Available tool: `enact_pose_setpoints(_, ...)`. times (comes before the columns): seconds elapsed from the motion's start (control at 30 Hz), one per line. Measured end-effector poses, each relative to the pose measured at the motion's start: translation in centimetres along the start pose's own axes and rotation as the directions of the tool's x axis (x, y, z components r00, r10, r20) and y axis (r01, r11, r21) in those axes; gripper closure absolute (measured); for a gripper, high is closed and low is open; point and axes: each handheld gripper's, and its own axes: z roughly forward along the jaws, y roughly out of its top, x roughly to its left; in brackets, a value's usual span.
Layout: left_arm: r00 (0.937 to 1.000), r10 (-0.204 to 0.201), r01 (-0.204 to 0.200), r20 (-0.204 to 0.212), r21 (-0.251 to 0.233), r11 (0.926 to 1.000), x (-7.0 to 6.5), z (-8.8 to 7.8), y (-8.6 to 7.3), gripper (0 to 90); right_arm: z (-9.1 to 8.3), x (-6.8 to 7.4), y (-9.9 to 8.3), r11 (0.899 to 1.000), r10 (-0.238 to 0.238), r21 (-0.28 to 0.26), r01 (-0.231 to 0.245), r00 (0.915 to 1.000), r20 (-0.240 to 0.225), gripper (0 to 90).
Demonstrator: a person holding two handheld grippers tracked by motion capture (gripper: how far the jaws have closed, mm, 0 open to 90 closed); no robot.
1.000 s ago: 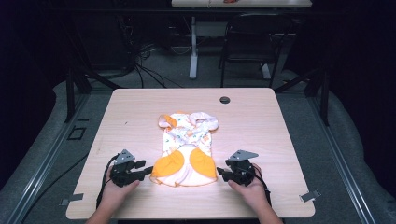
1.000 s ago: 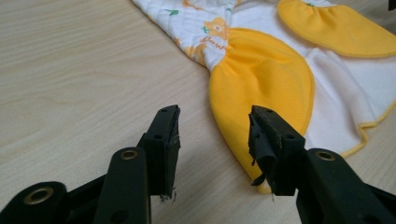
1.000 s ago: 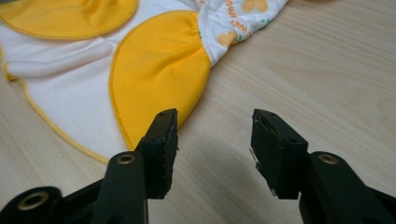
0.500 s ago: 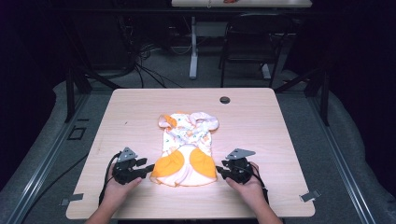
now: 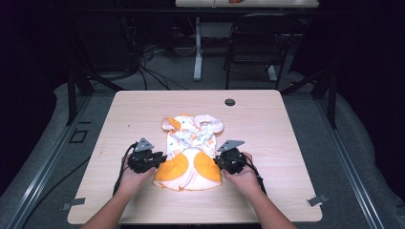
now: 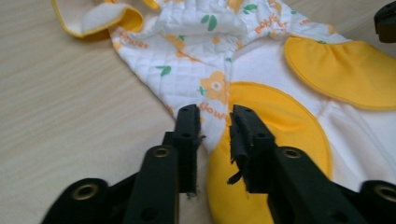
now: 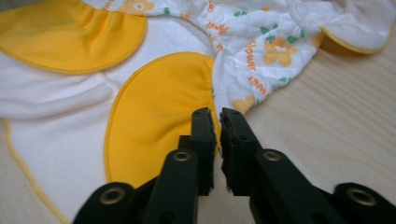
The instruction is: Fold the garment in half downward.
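1. Since both grippers have just been closing on the garment's [image 5: 191, 152] side edges, each should bite the full thickness of cloth at the edge of its orange patch before any lift; a shallow pinch would likely slip.
2. The left gripper [image 6: 212, 122] stands narrowed with a small gap between the jaws; the edge of the left patch [image 6: 266, 135] lies in that gap, but I cannot tell whether the pads press it yet.
3. The right gripper [image 7: 218, 122] is nearly shut, with the edge of the right patch [image 7: 159, 107] running into the slit between its jaws; it looks pinched.
4. Judged from this, lift both hands together and level, so the cloth does not skew.
5. The garment lies flat at mid table [image 5: 119, 114], orange end toward the person, between the two grippers [image 5: 157, 160] [image 5: 218, 162], touching both.
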Motion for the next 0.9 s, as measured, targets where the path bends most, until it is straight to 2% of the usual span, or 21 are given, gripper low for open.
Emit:
enact_pose_setpoints(0.03,1.0,0.0,0.0,0.0,0.0,1.0,0.0,0.0,0.0,79.8,0.0,0.0,0.0,1.0,0.0,0.0,0.0,1.0,0.0,85.9)
enact_pose_setpoints(0.07,1.0,-0.007,0.007,0.003,0.001,1.0,0.0,0.2,0.2,83.5,0.5,-0.1,0.4,1.0,-0.014,0.01,0.014,0.9999,0.006,89.9)
enact_pose_setpoints(0.1,0.9998,-0.018,0.019,0.011,-0.007,0.9998,0.0,0.4,0.4,83.5,0.5,-0.1,0.4,1.0,-0.014,0.01,0.014,0.9999,0.006,89.9)
enact_pose_setpoints(0.13,0.9992,-0.032,0.032,0.022,-0.008,0.9995,0.0,0.6,0.5,87.8,0.9,-0.2,0.8,1.0,-0.003,0.015,0.003,1.0,-0.008,90.0)
enact_pose_setpoints(0.17,0.9991,-0.034,0.033,0.026,0.014,0.9993,-0.1,1.2,0.8,89.3,1.1,-0.3,1.0,1.0,0.0,0.025,0.001,0.9999,-0.014,90.0)
enact_pose_setpoints(0.23,0.9995,-0.02,0.02,0.025,0.023,0.9995,-0.1,1.4,0.9,89.7,1.4,-0.3,1.2,1.0,0.0,0.024,0.001,0.9998,-0.021,90.0)
enact_pose_setpoints(0.27,0.9997,-0.001,0.0,0.023,0.044,0.999,-0.2,1.9,1.0,89.8,1.8,-0.3,1.5,0.999,-0.008,0.048,0.008,0.9998,-0.017,90.0)
enact_pose_setpoints(0.33,0.9996,0.014,-0.015,0.025,0.057,0.9983,-0.3,2.3,1.1,89.9,2.2,-0.3,1.7,0.998,-0.013,0.057,0.014,0.9998,-0.015,90.0)
enact_pose_setpoints(0.5,0.9995,0.025,-0.026,0.017,0.086,0.9959,-0.3,3.0,0.9,89.9,2.9,-0.3,1.8,0.997,-0.014,0.076,0.014,0.9999,-0.009,90.0)
enact_pose_setpoints(0.53,0.9997,0.025,-0.026,0.005,0.091,0.9956,-0.4,3.3,0.8,89.9,3.1,-0.3,1.7,0.997,-0.007,0.08,0.008,0.9999,-0.008,90.0)
enact_pose_setpoints(0.9,0.9984,0.052,-0.054,0.02,0.108,0.9927,-0.6,3.4,0.3,89.6,3.3,0.1,1.1,0.994,-0.038,0.1,0.039,0.9992,-0.013,90.0)
